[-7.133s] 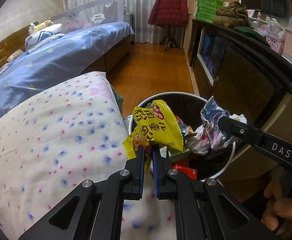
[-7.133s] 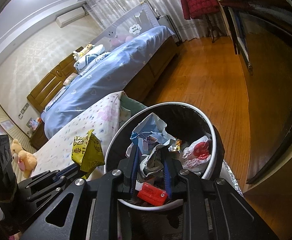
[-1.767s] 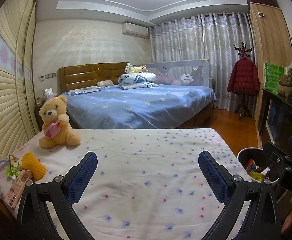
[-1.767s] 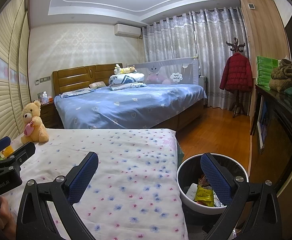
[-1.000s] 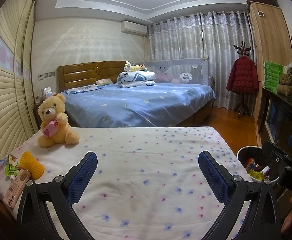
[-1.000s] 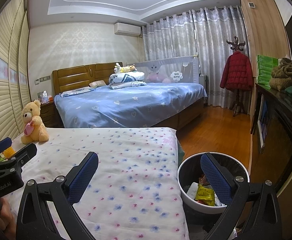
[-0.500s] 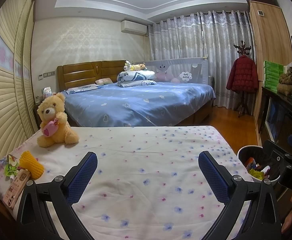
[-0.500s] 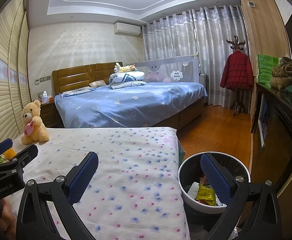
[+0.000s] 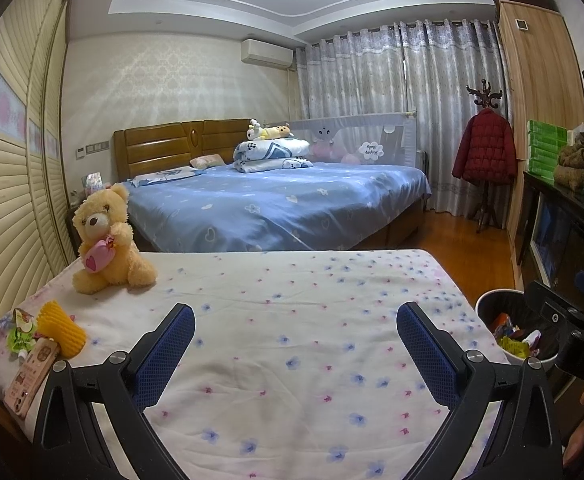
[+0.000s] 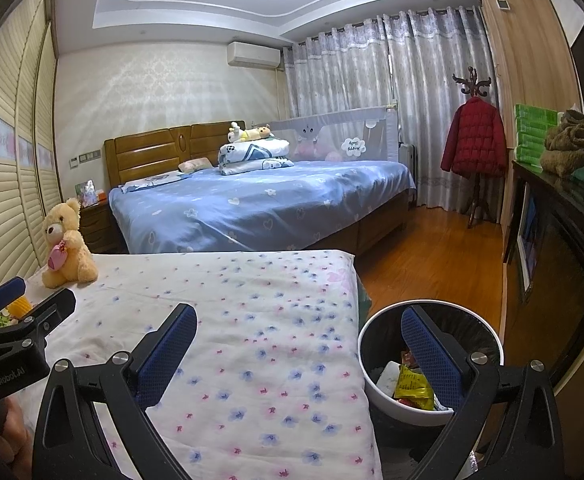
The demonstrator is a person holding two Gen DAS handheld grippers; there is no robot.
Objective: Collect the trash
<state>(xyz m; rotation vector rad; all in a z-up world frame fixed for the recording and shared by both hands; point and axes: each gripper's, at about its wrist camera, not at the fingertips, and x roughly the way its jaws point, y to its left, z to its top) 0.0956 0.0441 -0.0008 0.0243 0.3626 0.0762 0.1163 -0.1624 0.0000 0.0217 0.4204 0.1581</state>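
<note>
A white-rimmed trash bin [image 10: 376, 390] stands on the floor at the right of the flowered bed [image 10: 252, 320]. It holds a yellow snack bag [image 10: 410, 386] and other wrappers. The bin also shows in the left wrist view [image 9: 488, 300]. My left gripper [image 9: 296, 344] is open wide and empty above the flowered sheet [image 9: 292, 320]. My right gripper [image 10: 298, 344] is open wide and empty, its right finger over the bin. A green wrapper [image 9: 20, 334] and a yellow foam sleeve [image 9: 60, 326] lie at the bed's left edge.
A teddy bear [image 9: 104, 240] sits at the bed's far left corner. A pink phone [image 9: 32, 372] lies by the wrapper. A blue bed [image 9: 276, 204] stands behind. A dark cabinet [image 10: 564, 248] lines the right wall. A red coat [image 10: 474, 140] hangs on a stand.
7 s ago each gripper was shut on a wrapper over the bin. Both now are open, empty and drawn back over the bed. In the last second hardly anything moved.
</note>
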